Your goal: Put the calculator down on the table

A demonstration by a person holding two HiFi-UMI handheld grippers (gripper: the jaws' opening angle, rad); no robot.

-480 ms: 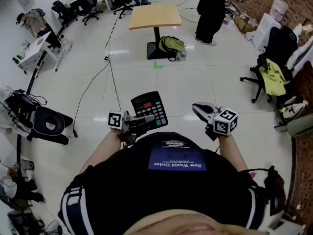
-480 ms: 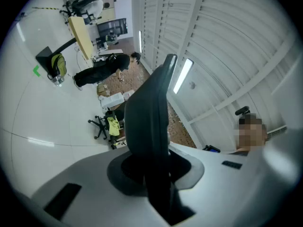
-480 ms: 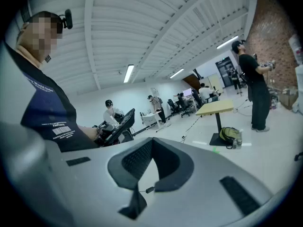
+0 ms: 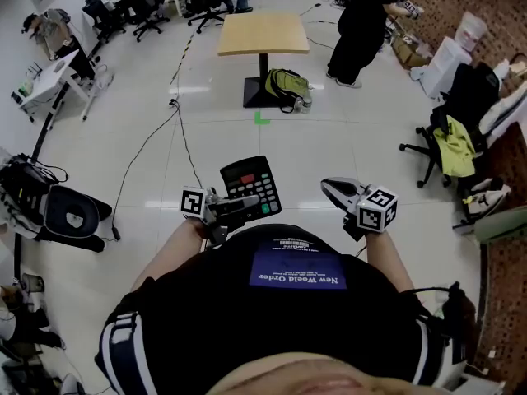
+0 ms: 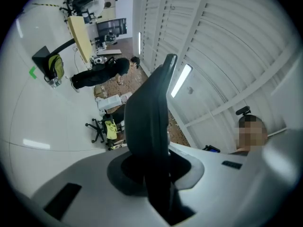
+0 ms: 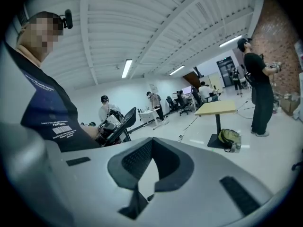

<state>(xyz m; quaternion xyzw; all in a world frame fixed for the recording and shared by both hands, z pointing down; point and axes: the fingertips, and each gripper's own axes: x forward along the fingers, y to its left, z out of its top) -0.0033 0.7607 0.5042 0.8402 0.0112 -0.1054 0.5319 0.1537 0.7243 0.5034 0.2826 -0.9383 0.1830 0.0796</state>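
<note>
Little changed: left tool (image 4: 244, 206) still clamped the calculator (image 4: 251, 183), right tool (image 4: 329, 187) stayed closed and empty, worktop (image 4: 262, 33) remained well apart.

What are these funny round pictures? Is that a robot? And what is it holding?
It is not a robot. A person holds a tool with a claw in each hand. The head view comes from a camera on the person's head, looking down at both hands. The other two views come from little cameras riding on the claws. The left claw pinches a black calculator up in the air, and its own camera sees the calculator from the side. The right claw is closed with nothing in it. Farther off on the shiny floor stands a wooden table, with a green backpack by its foot. The calculator should end up on that table.
</note>
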